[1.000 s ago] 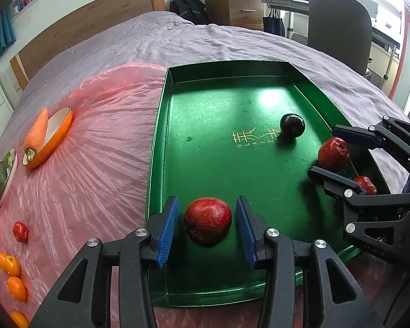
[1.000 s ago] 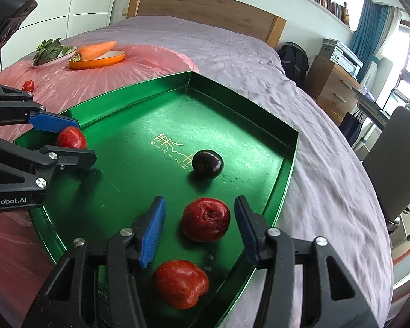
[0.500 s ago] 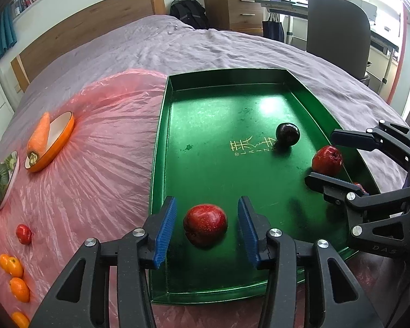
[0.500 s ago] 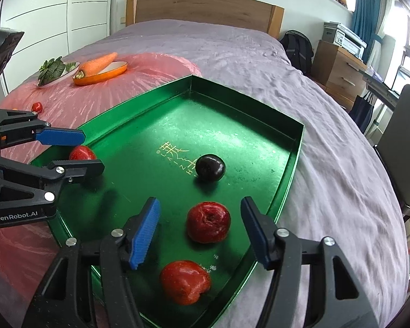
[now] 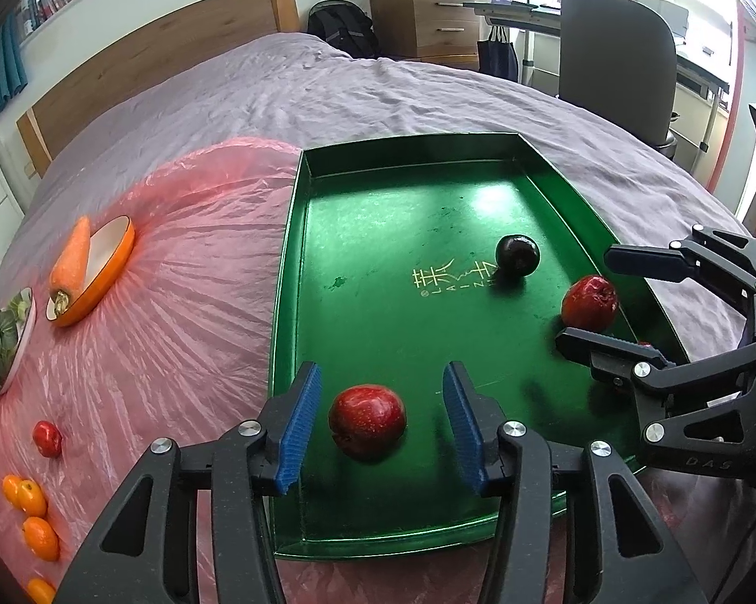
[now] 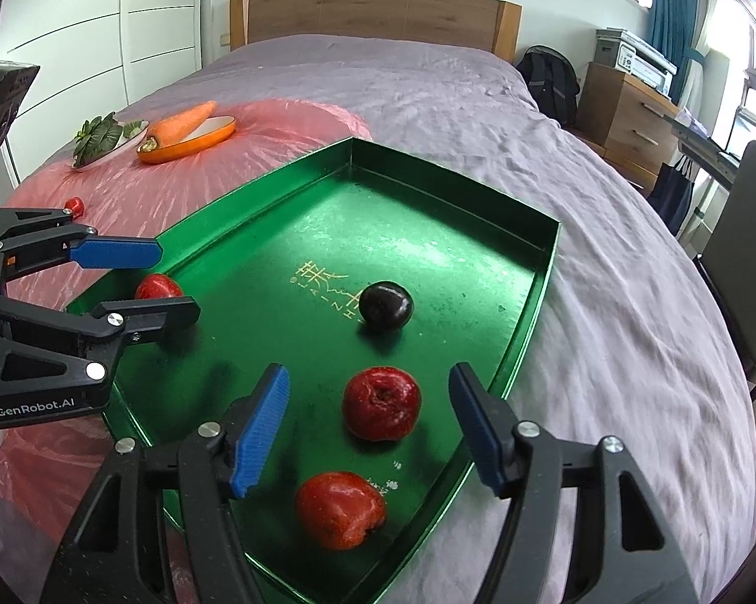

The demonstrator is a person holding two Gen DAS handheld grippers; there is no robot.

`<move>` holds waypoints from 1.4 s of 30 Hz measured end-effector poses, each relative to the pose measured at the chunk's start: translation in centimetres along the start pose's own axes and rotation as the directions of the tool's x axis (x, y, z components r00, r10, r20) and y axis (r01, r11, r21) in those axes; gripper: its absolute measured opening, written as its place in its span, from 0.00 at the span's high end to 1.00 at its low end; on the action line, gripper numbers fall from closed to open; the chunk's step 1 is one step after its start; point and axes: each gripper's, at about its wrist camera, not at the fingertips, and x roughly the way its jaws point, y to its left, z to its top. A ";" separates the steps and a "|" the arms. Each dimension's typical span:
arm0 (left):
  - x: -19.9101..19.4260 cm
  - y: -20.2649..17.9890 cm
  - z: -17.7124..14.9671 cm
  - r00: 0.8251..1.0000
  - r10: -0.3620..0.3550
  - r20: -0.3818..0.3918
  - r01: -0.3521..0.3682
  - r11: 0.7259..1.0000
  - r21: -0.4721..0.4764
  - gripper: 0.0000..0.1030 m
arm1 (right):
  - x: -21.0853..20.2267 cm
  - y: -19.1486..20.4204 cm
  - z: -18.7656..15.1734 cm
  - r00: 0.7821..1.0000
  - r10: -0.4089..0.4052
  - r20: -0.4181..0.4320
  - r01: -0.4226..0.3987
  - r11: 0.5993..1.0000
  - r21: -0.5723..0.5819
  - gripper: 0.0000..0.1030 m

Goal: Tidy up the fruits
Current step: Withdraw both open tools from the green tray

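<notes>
**On the green tray: four fruits, both grippers open**

On the bed, a green tray [image 5: 287, 272] lies half on a pink plastic sheet [image 5: 176, 272] and holds four fruits. The left gripper [image 5: 382, 423] hangs over the tray's near end with its blue pads either side of a red apple [image 5: 367, 421]; its jaws have just been opening, and neither pad touches the fruit. The right gripper [image 6: 370, 428] is spread wide around a second red apple [image 6: 382, 402] near the tray's right wall, clear of it on both sides. A third red apple [image 6: 340, 509] sits just below that one, close to the corner. A dark plum [image 6: 386, 305] rests near the gold lettering in the middle of the tray. Off the tray, on the plastic, lie a carrot [image 5: 70, 259] across an orange dish [image 5: 108, 261], a plate of greens [image 5: 2, 332], a small red fruit [image 5: 47, 438] and several small oranges [image 5: 30, 498].
</notes>
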 end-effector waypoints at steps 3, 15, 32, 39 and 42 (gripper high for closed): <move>-0.2 -0.1 0.2 1.000 -0.001 0.003 0.001 1.000 0.001 0.56 | 0.0 0.0 0.0 1.000 0.002 -0.006 -0.002 1.000 -0.001 0.00; -2.2 0.3 0.2 1.000 -0.012 0.026 0.013 1.000 -0.016 0.54 | -1.5 -0.7 0.0 1.000 0.009 0.002 -0.009 1.000 0.025 0.00; -8.5 3.4 -3.6 0.999 -0.016 0.043 0.021 0.993 -0.116 0.53 | -7.1 0.2 -0.8 1.000 -0.019 0.002 0.019 0.999 0.044 0.00; -12.5 5.3 -6.8 0.999 0.021 0.038 -0.014 0.987 -0.162 0.53 | -10.3 3.3 -0.3 1.000 -0.004 0.009 0.003 1.000 0.013 0.00; -14.3 6.1 -8.4 0.998 0.040 0.037 -0.032 0.981 -0.190 0.53 | -11.6 5.0 -0.3 1.000 0.014 0.008 -0.014 1.000 -0.003 0.00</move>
